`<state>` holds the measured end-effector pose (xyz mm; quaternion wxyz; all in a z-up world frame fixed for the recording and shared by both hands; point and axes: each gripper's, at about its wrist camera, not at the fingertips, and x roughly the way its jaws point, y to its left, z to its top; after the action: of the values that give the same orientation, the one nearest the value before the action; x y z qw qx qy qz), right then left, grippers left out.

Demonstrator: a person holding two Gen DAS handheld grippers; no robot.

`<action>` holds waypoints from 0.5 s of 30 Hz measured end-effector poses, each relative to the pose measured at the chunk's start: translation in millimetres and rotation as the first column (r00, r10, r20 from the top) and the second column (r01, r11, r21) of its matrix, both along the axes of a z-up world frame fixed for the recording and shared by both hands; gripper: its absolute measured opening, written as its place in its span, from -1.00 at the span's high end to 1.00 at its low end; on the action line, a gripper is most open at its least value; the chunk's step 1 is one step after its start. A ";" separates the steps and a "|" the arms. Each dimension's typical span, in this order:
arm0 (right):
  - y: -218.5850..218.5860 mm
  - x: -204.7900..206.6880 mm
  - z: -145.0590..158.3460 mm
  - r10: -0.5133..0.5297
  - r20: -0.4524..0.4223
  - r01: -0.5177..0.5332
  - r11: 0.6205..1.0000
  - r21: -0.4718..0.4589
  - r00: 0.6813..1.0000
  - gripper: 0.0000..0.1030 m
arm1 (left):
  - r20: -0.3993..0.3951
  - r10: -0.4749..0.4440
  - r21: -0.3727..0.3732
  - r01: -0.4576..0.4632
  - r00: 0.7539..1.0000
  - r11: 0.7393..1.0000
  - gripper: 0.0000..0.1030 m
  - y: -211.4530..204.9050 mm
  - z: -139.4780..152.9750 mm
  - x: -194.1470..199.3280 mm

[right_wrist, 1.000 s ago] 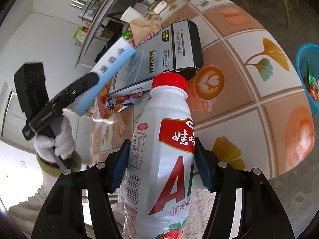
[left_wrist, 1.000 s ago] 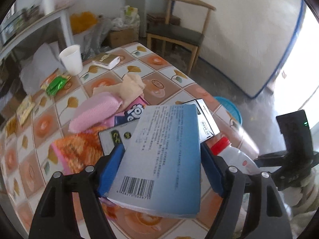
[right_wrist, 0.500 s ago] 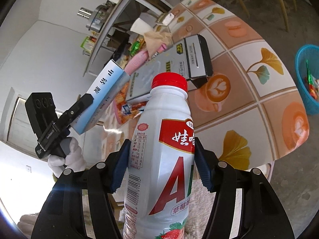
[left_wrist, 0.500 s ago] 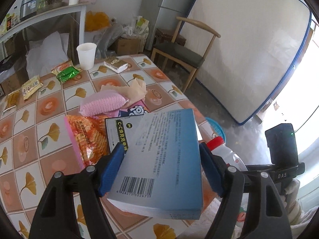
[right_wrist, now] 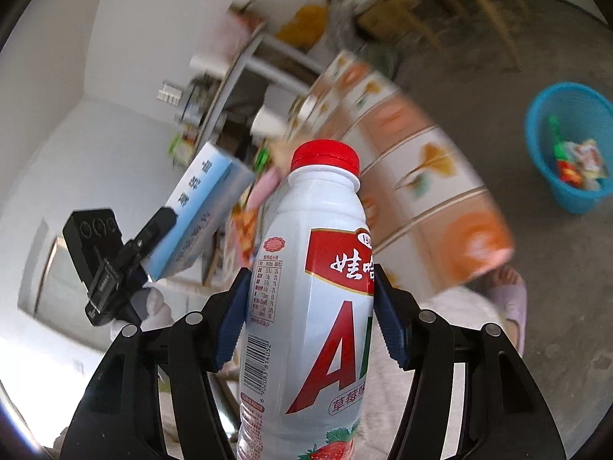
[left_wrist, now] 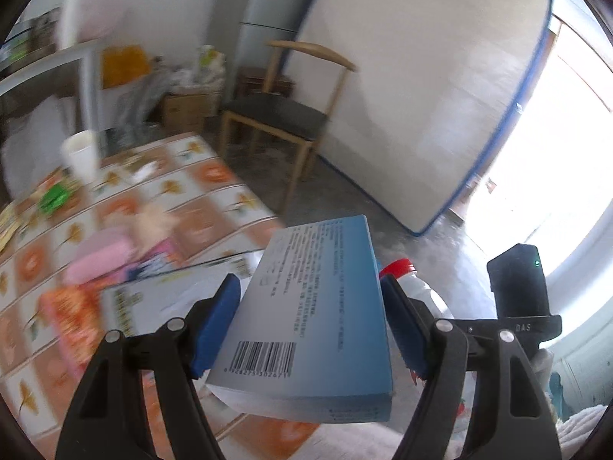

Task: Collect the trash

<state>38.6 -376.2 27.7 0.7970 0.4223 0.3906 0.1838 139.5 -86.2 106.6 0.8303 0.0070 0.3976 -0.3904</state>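
My left gripper (left_wrist: 310, 326) is shut on a flat blue box (left_wrist: 314, 318) with a barcode, held above the table's near edge. It also shows in the right wrist view (right_wrist: 203, 207), at the left. My right gripper (right_wrist: 310, 318) is shut on a white bottle (right_wrist: 314, 306) with a red cap and red label. The bottle's cap (left_wrist: 396, 268) shows just right of the box in the left wrist view. A blue trash basket (right_wrist: 571, 145) with wrappers in it stands on the floor, at the far right.
The tiled table (left_wrist: 199, 191) carries a white cup (left_wrist: 80, 153), a green wrapper (left_wrist: 53, 197), a pink sponge (left_wrist: 99, 257), an orange snack bag (left_wrist: 72, 318) and a grey box (left_wrist: 172, 299). A wooden chair (left_wrist: 283, 115) stands beyond it.
Both grippers have lifted and pulled back from the table with their loads. The views have tilted up and blurred; the basket now shows whole in the right wrist view.
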 end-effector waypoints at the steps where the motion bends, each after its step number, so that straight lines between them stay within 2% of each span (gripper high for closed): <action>1: -14.8 -6.6 -2.0 -0.036 -0.002 0.036 0.999 0.007 0.999 -0.12 | -0.004 -0.030 0.001 0.030 1.000 1.000 -0.40 -18.1 0.1 1.2; 4: -62.9 -24.9 -15.4 -0.149 -0.025 0.150 0.987 0.048 0.988 -0.12 | -0.030 -0.106 0.017 0.107 0.994 0.994 -0.40 -70.6 -5.1 5.3; 8: -127.8 -42.2 -48.1 -0.284 -0.094 0.294 0.949 0.115 0.954 -0.12 | -0.083 -0.191 0.082 0.198 0.978 0.977 -0.40 -154.4 -28.8 17.3; 9: -138.5 -43.0 -55.5 -0.302 -0.111 0.315 0.940 0.127 0.947 -0.12 | -0.105 -0.208 0.104 0.219 0.972 0.970 -0.39 -177.9 -38.8 22.2; 11: -160.9 -40.9 -75.3 -0.329 -0.154 0.352 0.921 0.164 0.932 -0.12 | -0.152 -0.226 0.148 0.249 0.962 0.957 -0.22 -219.5 -60.5 33.7; 15: -200.8 -23.9 -120.4 -0.345 -0.243 0.400 0.887 0.233 0.907 -0.12 | -0.243 -0.219 0.213 0.272 0.945 0.938 -0.22 -280.9 -104.9 59.5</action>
<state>14.7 -577.0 -92.7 0.7082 0.6129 0.3484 0.0374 199.0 -367.1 1.7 0.7196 0.1164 0.5259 -0.4382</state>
